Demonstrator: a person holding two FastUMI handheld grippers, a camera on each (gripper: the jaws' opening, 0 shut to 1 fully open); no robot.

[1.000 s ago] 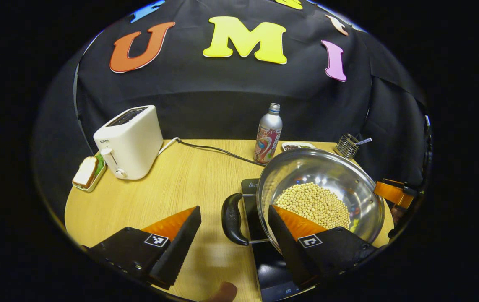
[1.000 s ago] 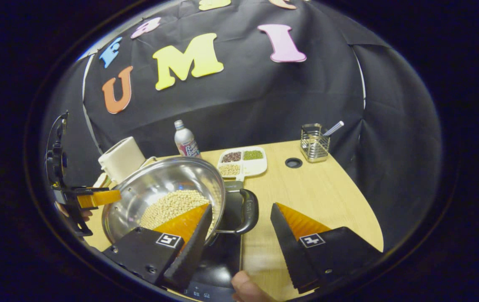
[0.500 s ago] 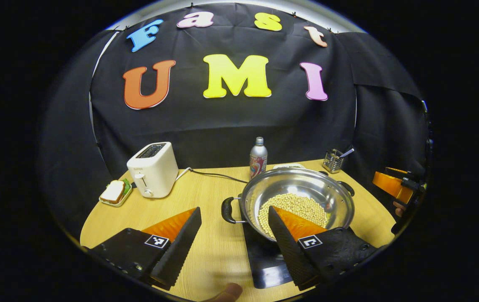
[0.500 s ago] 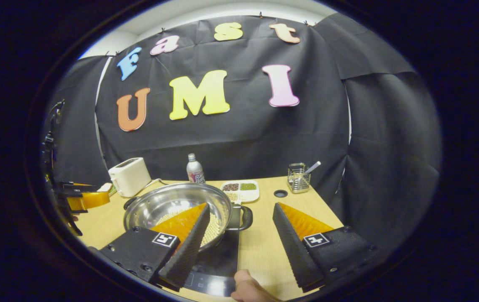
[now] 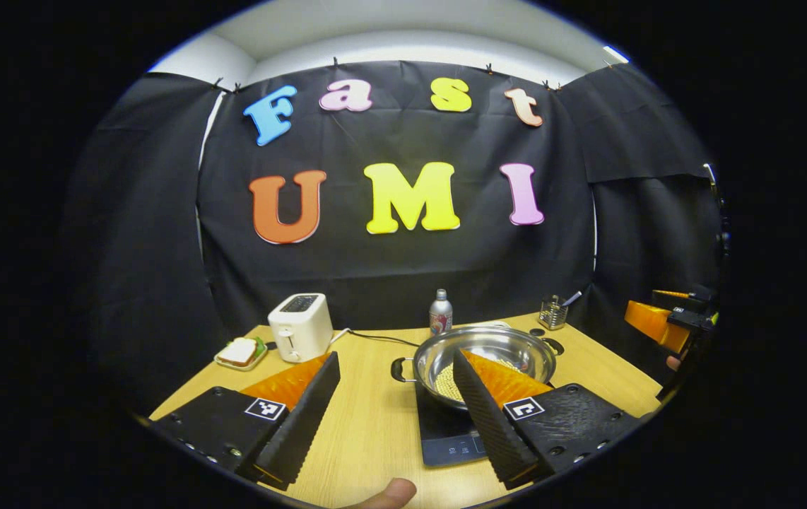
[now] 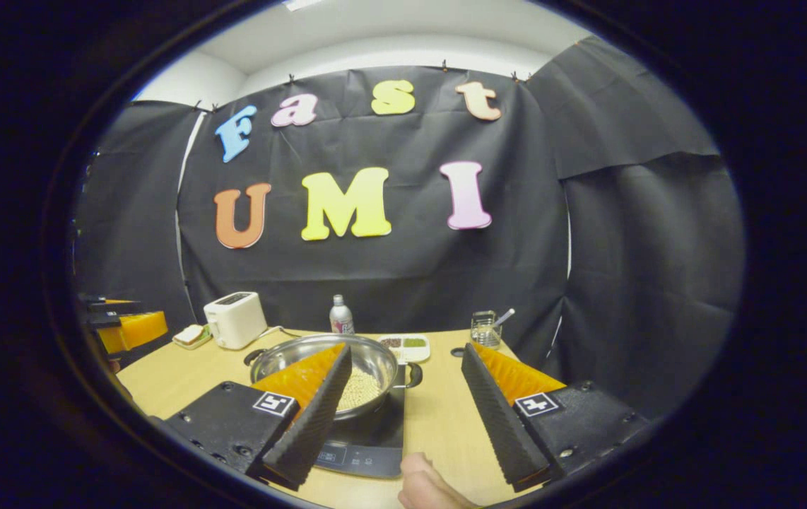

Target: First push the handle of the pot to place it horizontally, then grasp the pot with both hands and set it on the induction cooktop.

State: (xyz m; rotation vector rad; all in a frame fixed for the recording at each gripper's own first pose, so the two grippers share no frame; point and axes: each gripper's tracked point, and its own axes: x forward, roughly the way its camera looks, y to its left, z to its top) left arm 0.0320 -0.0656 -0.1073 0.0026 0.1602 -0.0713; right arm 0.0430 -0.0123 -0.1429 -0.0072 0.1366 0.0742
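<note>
The steel pot [image 5: 509, 348] [image 6: 368, 364] holds pale beans and stands on the black induction cooktop [image 5: 446, 431] [image 6: 368, 438] near the table's front edge. One black handle [image 5: 398, 370] points left in the left gripper view, and the other handle [image 6: 414, 375] points right in the right gripper view. My left gripper [image 5: 396, 396] hangs open, well back from the pot, with nothing between its fingers. Pulled back on the other side, my right gripper [image 6: 407, 392] is open and holds nothing. Each gripper also appears far off in the other's view [image 5: 661, 322] [image 6: 124, 326].
At the back of the wooden table [image 5: 368, 424] stand a white toaster [image 5: 299, 326] with its cord, a sandwich plate [image 5: 241, 351], a bottle [image 5: 439, 312], a divided dish of beans [image 6: 405, 345] and a wire utensil holder [image 5: 554, 312]. A fingertip [image 5: 389, 493] shows at the bottom edge.
Both grippers have drawn back and up from the pot, staying open. The pot and table look much smaller and farther away, with the pot resting on the cooktop.
</note>
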